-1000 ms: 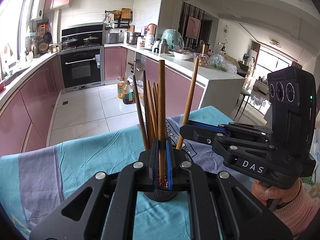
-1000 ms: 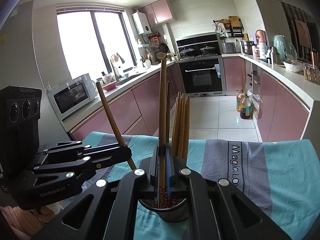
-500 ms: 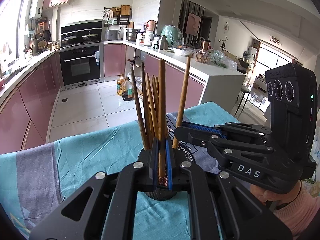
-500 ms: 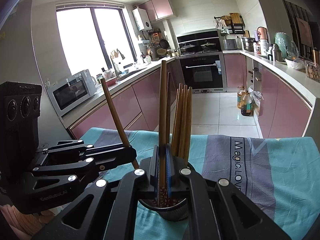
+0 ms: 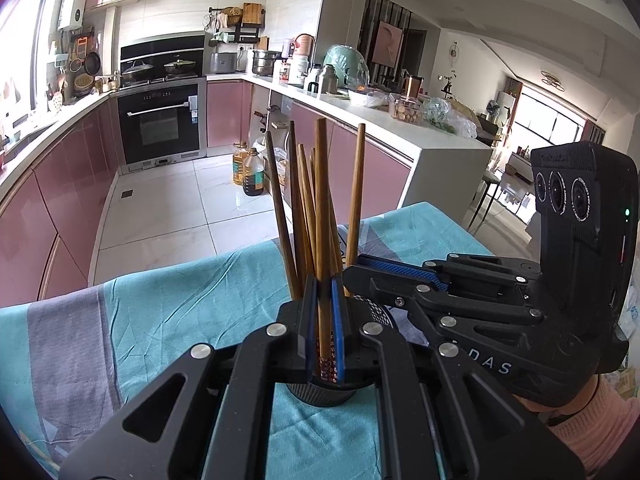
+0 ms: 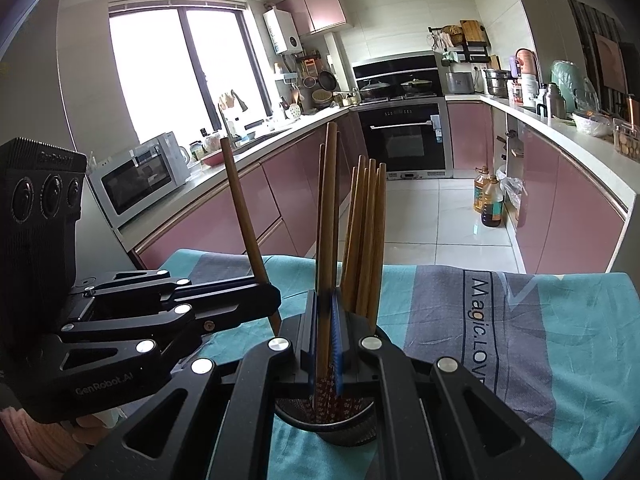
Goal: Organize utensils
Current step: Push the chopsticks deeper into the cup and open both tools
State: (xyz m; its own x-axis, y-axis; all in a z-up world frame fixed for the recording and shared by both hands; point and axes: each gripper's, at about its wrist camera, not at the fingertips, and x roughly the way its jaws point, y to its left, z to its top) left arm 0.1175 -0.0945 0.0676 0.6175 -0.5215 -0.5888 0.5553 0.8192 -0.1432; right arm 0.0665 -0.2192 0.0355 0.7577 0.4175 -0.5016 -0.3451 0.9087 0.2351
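A dark mesh holder (image 5: 320, 394) (image 6: 344, 432) stands on the teal and grey cloth, with several brown chopsticks (image 5: 298, 216) (image 6: 366, 240) upright in it. My left gripper (image 5: 325, 284) is shut on one chopstick (image 5: 322, 200), whose patterned lower end sits at the holder's mouth. My right gripper (image 6: 325, 296) is shut on another chopstick (image 6: 329, 208), also upright over the holder. Each gripper shows in the other's view: the right gripper (image 5: 352, 276) comes in from the right, the left gripper (image 6: 274, 300) from the left, both close against the holder.
The cloth-covered table (image 6: 540, 340) ends just beyond the holder; past it are a tiled floor and pink kitchen cabinets (image 5: 52, 200). Oil bottles (image 6: 488, 200) stand on the floor. A person's hand in a pink sleeve (image 5: 600, 424) holds the right gripper.
My left gripper has edged in toward the holder and slightly down with its chopstick. The two held chopsticks now stand closer together. The right gripper has kept still.
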